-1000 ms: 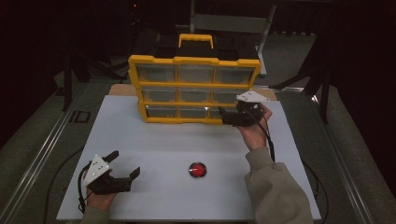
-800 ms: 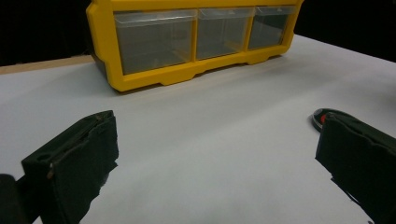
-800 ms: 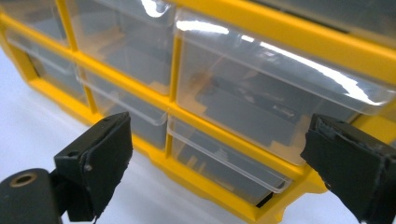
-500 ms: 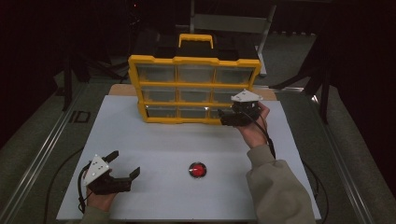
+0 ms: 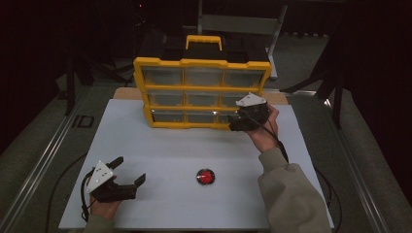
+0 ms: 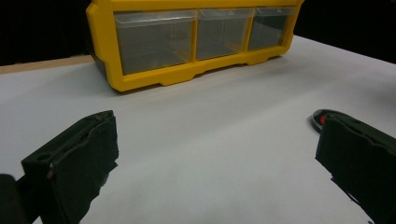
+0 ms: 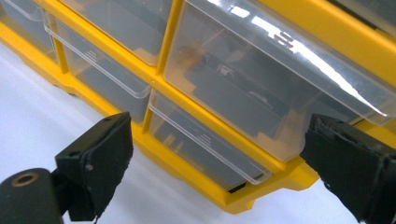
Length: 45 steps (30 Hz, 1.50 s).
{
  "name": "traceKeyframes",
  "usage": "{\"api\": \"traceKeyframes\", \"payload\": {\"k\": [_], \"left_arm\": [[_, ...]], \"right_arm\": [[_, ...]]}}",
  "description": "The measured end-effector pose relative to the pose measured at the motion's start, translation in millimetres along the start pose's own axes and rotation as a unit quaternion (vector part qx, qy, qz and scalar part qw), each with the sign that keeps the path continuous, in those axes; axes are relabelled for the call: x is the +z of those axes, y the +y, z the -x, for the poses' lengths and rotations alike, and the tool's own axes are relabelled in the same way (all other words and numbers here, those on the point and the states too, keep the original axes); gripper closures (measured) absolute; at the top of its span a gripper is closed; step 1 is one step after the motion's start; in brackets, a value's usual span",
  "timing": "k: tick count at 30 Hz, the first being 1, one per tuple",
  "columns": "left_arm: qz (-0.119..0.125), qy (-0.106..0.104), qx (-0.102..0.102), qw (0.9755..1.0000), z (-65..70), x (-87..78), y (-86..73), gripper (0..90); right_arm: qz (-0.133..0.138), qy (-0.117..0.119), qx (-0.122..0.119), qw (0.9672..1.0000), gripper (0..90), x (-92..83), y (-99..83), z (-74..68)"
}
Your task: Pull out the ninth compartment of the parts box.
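yellow drawer cabinet (image 5: 201,92) faced by the right gripper (image 5: 233,121) at its lower right corner.

the right gripper's jaws are spread wide and nothing is held between them; the clear bottom-right drawer (image 7: 205,147) is seen just ahead of them, apart from both. the left gripper (image 5: 130,171) is held low over the near left of the white table (image 5: 160,145), its jaws also wide apart and empty. a red button (image 5: 206,176) is found on the table between the two hands, well apart from the cabinet.
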<state>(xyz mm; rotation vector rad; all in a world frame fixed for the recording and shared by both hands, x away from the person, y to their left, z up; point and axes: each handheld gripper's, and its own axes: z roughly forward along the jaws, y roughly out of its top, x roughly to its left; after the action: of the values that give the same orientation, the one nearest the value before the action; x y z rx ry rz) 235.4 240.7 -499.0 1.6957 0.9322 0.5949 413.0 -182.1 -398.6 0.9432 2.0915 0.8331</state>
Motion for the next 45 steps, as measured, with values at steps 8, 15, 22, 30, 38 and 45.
{"api": "traceKeyframes", "payload": {"k": [8, 15, 22, 30, 38, 45], "left_arm": [[0.001, 0.001, 0.0, 1.0, -0.3, -0.4, 0.0, 0.0], [0.0, 0.0, -0.001, 1.0, -0.6, -0.2, -0.1, 0.0], [0.001, 0.0, -0.002, 1.0, -0.6, -0.4, -0.1, 0.0], [0.0, -0.002, -0.003, 1.0, -0.7, 0.2, -0.3, 0.0], [0.0, -0.002, -0.003, 1.0, -0.9, 0.0, -0.3, 0.0], [0.001, -0.002, -0.004, 1.0, -1.1, -0.1, -0.3, 0.0]], "right_arm": [[-0.013, -0.019, -0.032, 0.9992, 8.1, 5.2, -3.2, 0.2], [-0.018, -0.028, -0.047, 0.9983, 8.1, 8.8, -5.5, -1.3], [-0.026, -0.036, -0.081, 0.9957, 8.2, 11.5, -3.5, -6.3], [-0.031, -0.043, -0.093, 0.9942, 8.2, 13.7, -3.8, -4.2], [-0.038, -0.051, -0.118, 0.991, 8.2, 18.2, -6.6, -6.3], [-0.055, -0.06, -0.154, 0.9847, 9.6, 22.1, -6.4, -8.7]]}}
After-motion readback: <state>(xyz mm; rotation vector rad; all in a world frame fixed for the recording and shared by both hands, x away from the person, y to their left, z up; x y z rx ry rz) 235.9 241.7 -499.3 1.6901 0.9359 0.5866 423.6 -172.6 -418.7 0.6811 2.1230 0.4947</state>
